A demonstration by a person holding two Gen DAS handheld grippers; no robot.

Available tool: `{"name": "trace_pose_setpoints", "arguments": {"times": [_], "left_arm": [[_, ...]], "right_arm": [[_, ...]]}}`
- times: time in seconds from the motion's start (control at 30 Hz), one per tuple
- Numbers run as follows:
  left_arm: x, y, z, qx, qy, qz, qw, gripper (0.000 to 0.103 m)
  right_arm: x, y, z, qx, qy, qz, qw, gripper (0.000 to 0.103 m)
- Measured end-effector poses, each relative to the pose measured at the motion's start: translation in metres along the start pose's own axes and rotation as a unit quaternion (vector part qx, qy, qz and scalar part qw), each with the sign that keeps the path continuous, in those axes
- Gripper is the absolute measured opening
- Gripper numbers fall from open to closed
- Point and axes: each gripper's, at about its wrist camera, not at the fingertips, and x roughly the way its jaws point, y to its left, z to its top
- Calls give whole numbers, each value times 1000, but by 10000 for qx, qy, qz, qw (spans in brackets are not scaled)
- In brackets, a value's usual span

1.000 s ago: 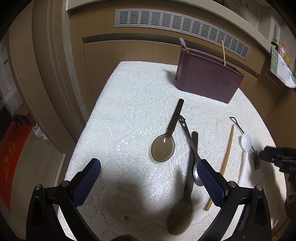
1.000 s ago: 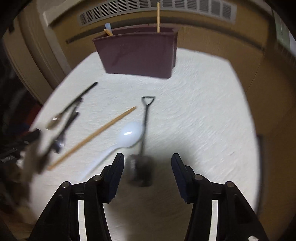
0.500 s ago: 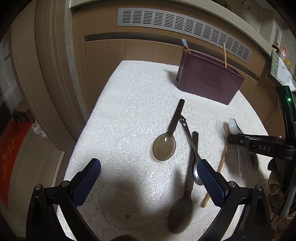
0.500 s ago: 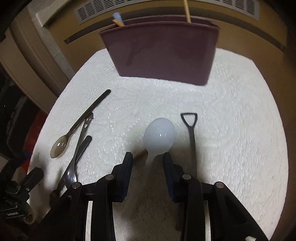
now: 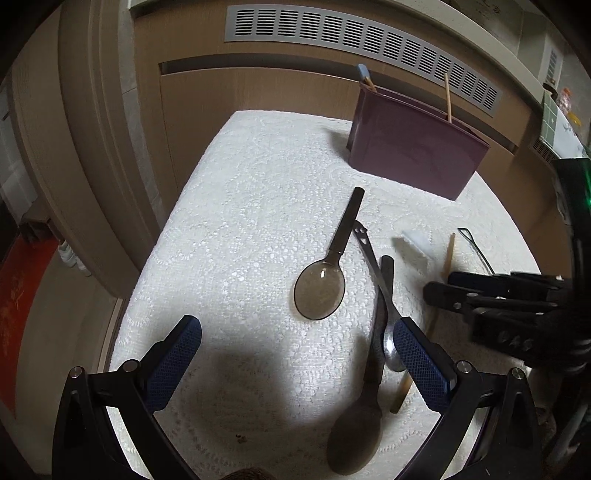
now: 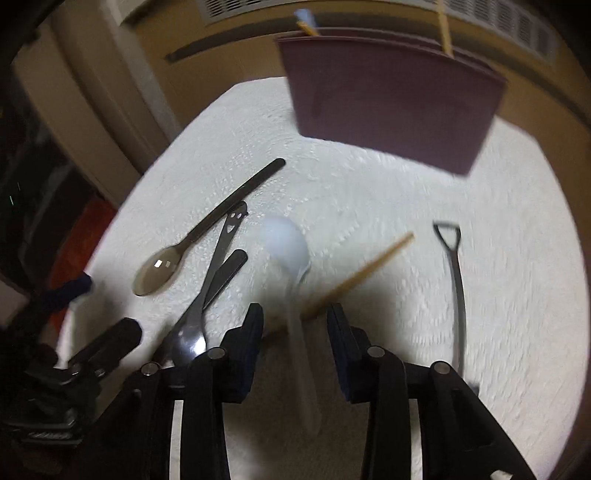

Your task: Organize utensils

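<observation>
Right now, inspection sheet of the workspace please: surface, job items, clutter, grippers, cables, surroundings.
Surface: white textured cloth over the table.
Job's things: maroon holder at the far edge, a chopstick and a blue-tipped utensil standing in it. Lying loose: translucent brown spoon, metal spoon crossing a dark spoon, wooden chopstick, shovel-handled spoon.
White spoon: lifted, its handle between the right gripper's fingers.
Clutter: small dark crumb.
Grippers: left gripper open, empty; right gripper around the white spoon's handle, contact blurred.
Cables: nothing seen.
Surroundings: wood panelling, grey vent grille.
</observation>
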Motion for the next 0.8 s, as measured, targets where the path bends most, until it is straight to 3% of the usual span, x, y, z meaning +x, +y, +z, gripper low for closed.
{"name": "trace_pose_setpoints", "arguments": {"times": [0.2,0.27,0.47,0.5,0.53,0.6,0.63,0.7,0.8], "left_arm": [[17,2,12,-22,225,-270,9994,103],[26,0,14,32,321,-218,9992,100],[38,-15,16,427,272,60,9987,85],[38,-17,17,491,222,89,9985,80],[39,-18,17,531,206,170,9982,66],[40,-18,20,530,151,311,9980,55],[38,-16,20,494,124,300,9983,39],[27,-13,21,365,51,227,9991,37],[-7,-13,25,322,-439,233,9982,37]], "right_arm": [[-9,-6,-20,-670,5,-155,9976,42],[-16,-21,-32,-606,14,-237,9979,65],[-29,-55,-67,-458,-92,-308,9984,99],[-27,-57,-67,-414,-141,-298,9986,101],[-28,-59,-70,-389,-189,-314,9986,102],[-28,-58,-72,-376,-212,-342,9985,102],[-28,-58,-72,-368,-216,-344,9985,102],[-29,-58,-73,-366,-193,-303,9987,103],[-26,-57,-70,-341,-122,-297,9989,103]]}}
